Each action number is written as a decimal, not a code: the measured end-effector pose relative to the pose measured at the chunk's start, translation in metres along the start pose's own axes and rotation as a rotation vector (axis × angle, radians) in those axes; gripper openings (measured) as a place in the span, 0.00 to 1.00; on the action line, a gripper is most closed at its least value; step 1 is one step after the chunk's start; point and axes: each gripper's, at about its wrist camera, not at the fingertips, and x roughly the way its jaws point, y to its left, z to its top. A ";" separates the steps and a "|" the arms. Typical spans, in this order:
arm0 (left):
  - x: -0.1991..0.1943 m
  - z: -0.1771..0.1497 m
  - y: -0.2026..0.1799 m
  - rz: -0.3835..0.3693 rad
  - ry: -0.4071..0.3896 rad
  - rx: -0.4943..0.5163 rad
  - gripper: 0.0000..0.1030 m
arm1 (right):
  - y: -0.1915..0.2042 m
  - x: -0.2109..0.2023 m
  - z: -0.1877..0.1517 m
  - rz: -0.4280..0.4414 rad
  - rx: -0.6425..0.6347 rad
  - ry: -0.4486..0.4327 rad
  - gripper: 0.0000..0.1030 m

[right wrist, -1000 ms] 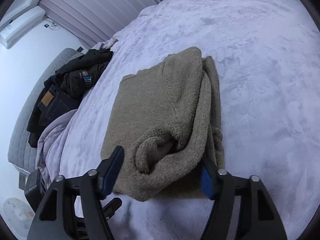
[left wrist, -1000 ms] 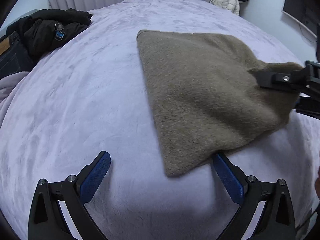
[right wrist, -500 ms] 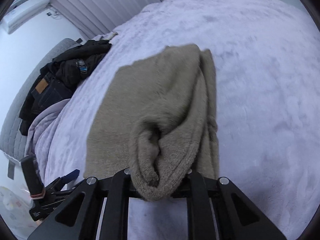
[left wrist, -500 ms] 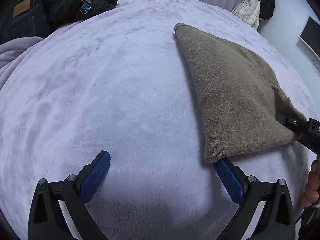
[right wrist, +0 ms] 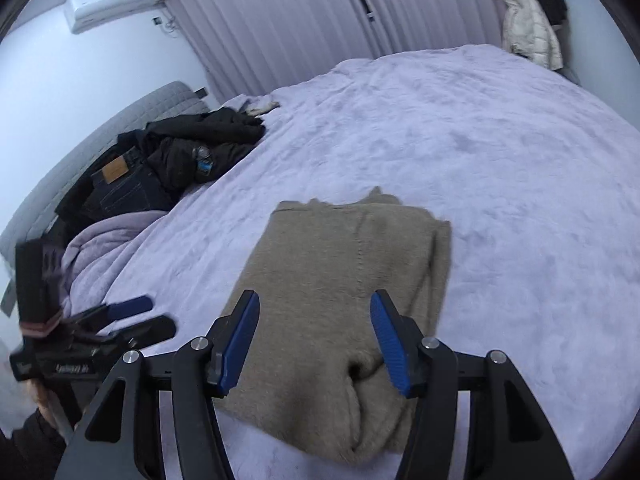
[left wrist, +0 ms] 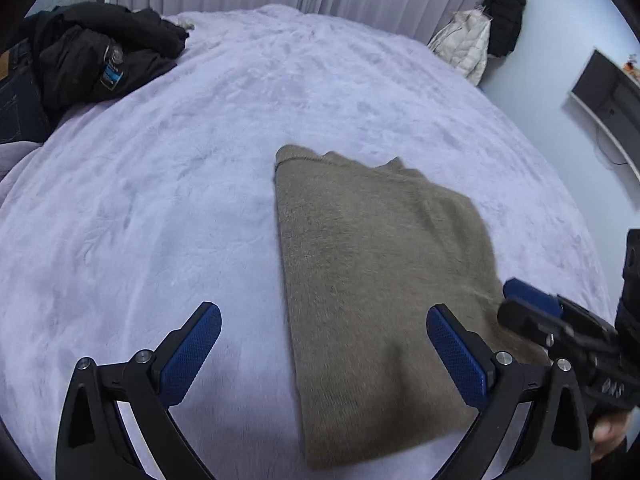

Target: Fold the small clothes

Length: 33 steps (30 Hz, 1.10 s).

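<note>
A folded tan fuzzy sweater (left wrist: 372,280) lies flat on the lavender bed cover (left wrist: 160,208); it also shows in the right wrist view (right wrist: 336,280). My left gripper (left wrist: 320,344) is open and empty, above the sweater's near left edge. My right gripper (right wrist: 316,340) is open and empty, just above the sweater's near end, where a rolled fold shows. The right gripper also shows in the left wrist view (left wrist: 532,308), at the sweater's right side. The left gripper shows in the right wrist view (right wrist: 136,316), left of the sweater.
A pile of dark clothes and jeans (left wrist: 80,68) lies at the bed's far left, also in the right wrist view (right wrist: 160,168). A bunched lavender blanket (right wrist: 100,248) lies below it. Coats (left wrist: 480,40) hang at the far right wall. Curtains are behind the bed.
My right gripper has opened and let go of the sweater. The sweater now lies flat on the bed. Both grippers have pulled back and up.
</note>
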 end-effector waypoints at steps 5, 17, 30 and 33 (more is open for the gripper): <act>0.061 -0.015 0.020 0.021 0.150 -0.045 1.00 | -0.045 0.039 -0.016 -0.039 0.027 0.114 0.46; 0.039 -0.011 -0.039 -0.063 0.095 0.015 1.00 | -0.084 0.063 0.055 -0.128 0.073 0.107 0.51; 0.055 -0.051 -0.127 0.011 0.042 0.223 1.00 | -0.071 0.085 0.072 -0.120 -0.133 0.109 0.16; 0.058 -0.054 -0.136 0.043 0.037 0.250 1.00 | -0.076 0.093 0.069 -0.152 -0.153 0.120 0.16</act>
